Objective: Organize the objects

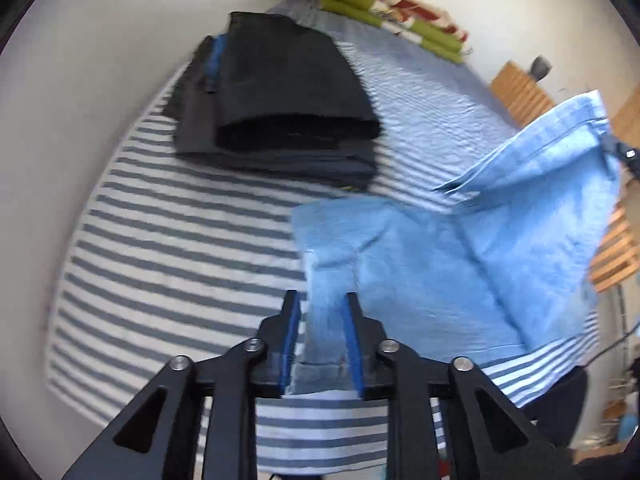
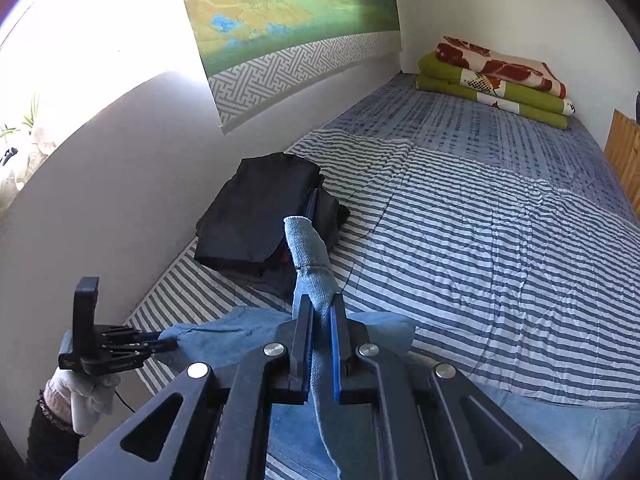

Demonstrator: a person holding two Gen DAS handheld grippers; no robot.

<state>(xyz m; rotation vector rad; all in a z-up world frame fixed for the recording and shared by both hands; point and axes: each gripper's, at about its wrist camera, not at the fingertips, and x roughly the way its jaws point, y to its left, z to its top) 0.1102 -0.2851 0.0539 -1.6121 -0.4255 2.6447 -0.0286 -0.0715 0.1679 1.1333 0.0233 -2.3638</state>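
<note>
Light blue cloth point(image 1: 420, 264) lay across the lower right of the left wrist view, spread over the striped bed cover point(image 1: 180, 248), with one portion lifted toward the right edge of the frame. The left gripper point(image 1: 322, 304) stood at the bottom centre of that view; its jaws were partly apart and a strip of the cloth ran between the blue pads point(image 1: 291, 336). Contact between the pads and the cloth could not be confirmed from the frames. In the right wrist view, the same gripper point(image 2: 170, 340) appeared at the lower left, carried by a gloved hand point(image 2: 86, 394), with its tip at an edge of the cloth point(image 2: 224, 332). The right gripper point(image 2: 320, 304) occupied the bottom centre of its own view. Its jaws were nearly closed and clamped a bunched fold of the cloth, which stood up beyond the fingertips in a rounded column and also hung down behind them. A stack of dark folded garments point(image 2: 260, 216) rested on the bed near the wall, just above the raised fold in the right wrist view and at the upper centre of the left wrist view point(image 1: 280, 96). A folded green and red blanket point(image 2: 496, 80) lay at the far end of the bed, in the upper right of the frame. A landscape wall hanging point(image 2: 288, 12) covered the wall at the upper centre.
</note>
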